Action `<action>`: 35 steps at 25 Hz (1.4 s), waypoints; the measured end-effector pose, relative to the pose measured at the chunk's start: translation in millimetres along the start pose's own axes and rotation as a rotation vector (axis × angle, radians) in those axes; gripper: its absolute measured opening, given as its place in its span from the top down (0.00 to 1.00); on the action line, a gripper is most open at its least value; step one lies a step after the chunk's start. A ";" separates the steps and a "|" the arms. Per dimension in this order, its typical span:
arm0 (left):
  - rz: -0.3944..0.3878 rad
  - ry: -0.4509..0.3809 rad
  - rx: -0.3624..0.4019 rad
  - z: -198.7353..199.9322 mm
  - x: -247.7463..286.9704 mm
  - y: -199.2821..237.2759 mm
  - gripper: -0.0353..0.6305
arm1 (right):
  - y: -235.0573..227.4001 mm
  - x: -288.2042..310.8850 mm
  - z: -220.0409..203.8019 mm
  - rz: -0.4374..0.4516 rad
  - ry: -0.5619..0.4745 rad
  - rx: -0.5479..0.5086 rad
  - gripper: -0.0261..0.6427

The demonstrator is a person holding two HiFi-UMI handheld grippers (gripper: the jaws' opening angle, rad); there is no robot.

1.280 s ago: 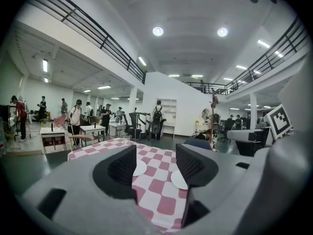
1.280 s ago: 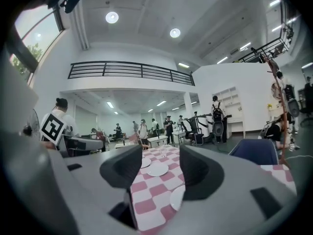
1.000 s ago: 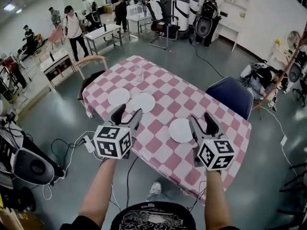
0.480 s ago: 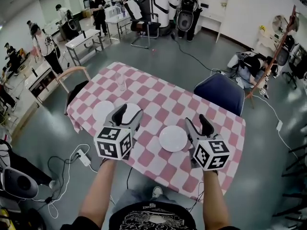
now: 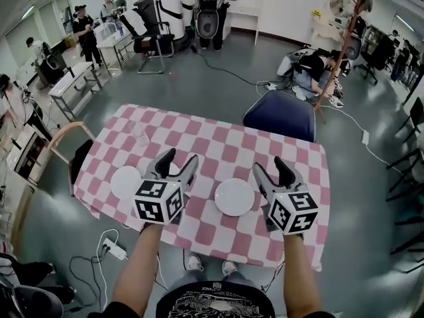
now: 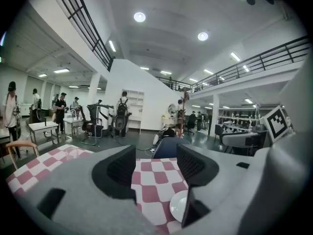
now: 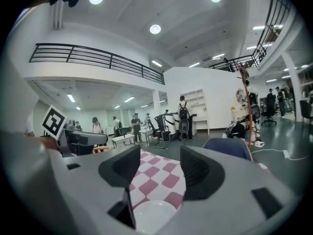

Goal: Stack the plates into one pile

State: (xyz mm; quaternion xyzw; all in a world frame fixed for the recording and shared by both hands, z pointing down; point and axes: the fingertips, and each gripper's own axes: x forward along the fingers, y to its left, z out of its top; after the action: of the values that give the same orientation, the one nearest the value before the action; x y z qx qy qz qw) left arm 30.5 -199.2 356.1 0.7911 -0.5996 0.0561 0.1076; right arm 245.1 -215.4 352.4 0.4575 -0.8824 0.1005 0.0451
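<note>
Stacking has not begun, by my reading: the left plate [image 5: 126, 181] lies at nine o'clock of my left gripper [image 5: 180, 156], and the middle plate [image 5: 234, 197] at eight o'clock of my right gripper [image 5: 269, 164], well apart. Both grippers hover released, holding nothing. The table [image 5: 218, 144] edge runs close at six o'clock. Bare cloth lies toward twelve, with a glass [image 5: 140, 134] at eleven.

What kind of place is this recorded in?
Probably a big open lab or workshop hall, not a home: the checkered table stands on bare grey floor among work desks and standing people, and a railed mezzanine runs overhead.
</note>
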 end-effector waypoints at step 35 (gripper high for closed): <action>-0.456 0.404 -0.128 -135.0 75.1 -57.3 0.50 | -22.0 -11.2 -135.8 -0.177 0.268 0.217 0.61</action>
State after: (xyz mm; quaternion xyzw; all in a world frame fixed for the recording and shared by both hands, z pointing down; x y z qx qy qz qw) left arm 111.6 -222.7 497.5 0.8698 -0.3753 0.1486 0.2838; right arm 267.9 -189.1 486.0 0.5181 -0.8087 0.2506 0.1213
